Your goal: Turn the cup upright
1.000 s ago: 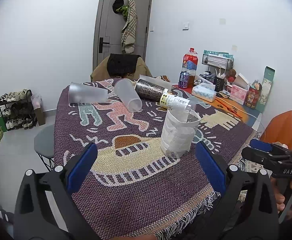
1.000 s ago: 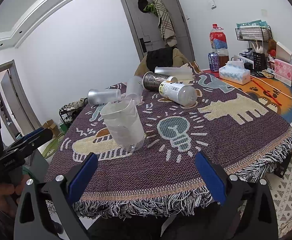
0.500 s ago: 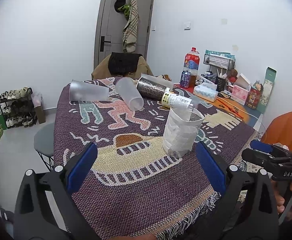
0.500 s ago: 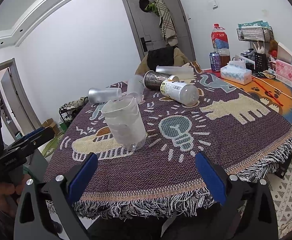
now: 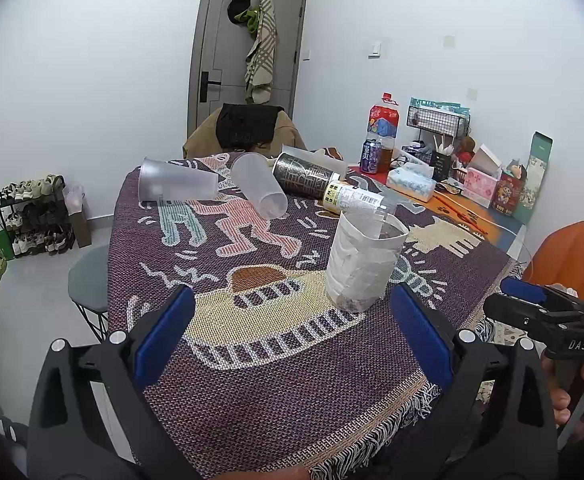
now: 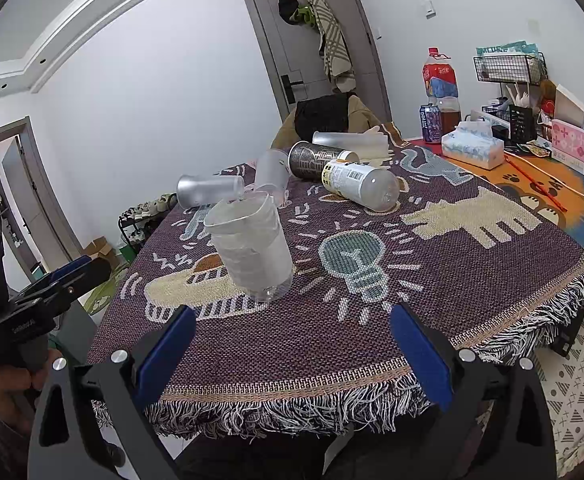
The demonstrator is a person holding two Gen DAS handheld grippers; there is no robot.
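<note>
A clear plastic cup (image 5: 361,262) with a white lining stands upright on the patterned tablecloth (image 5: 252,360); it also shows in the right wrist view (image 6: 252,252). Behind it lie several cups on their sides: a frosted cup (image 5: 176,180), a second frosted cup (image 5: 262,190), a dark patterned cup (image 5: 303,176) and a white labelled bottle (image 5: 351,198). My left gripper (image 5: 292,332) is open and empty, short of the upright cup. My right gripper (image 6: 288,344) is open and empty, over the table's near edge.
The table's right end holds a tissue box (image 6: 471,148), a soda bottle (image 6: 439,92), a can (image 6: 429,122), a wire basket (image 6: 507,66) and boxes (image 6: 567,144). A chair with a jacket (image 5: 248,128) stands behind the table. A stool (image 5: 88,280) and a shoe rack (image 5: 32,216) stand to the left.
Both grippers have drifted slightly; the view of the table has shifted a little. The cups have not moved and both grippers stay open.
</note>
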